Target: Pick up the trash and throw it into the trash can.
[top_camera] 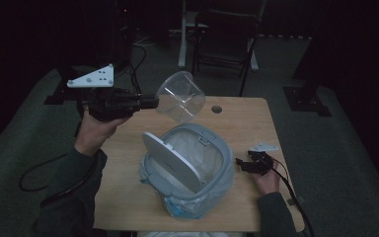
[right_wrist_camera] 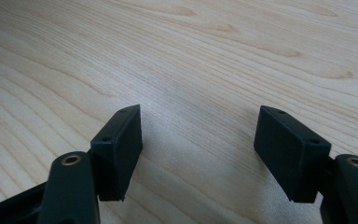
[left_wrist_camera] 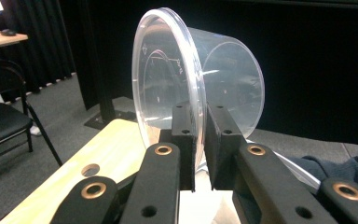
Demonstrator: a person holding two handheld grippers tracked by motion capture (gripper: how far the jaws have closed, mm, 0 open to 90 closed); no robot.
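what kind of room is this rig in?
Probably a lab or studio set up for recording, not a home: black curtains behind, a folding chair and stand legs on grey carpet, one wooden table carrying a lidded bin.

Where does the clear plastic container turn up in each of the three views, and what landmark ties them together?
High view: clear plastic container upper centre, on its side, above the table's far edge, rim pinched by the left gripper.
Left gripper view: the container centre, its wall clamped between the two black jaws.
Right gripper view: not in it; the open right gripper faces bare wood.
Shared landmark: the light wooden table.
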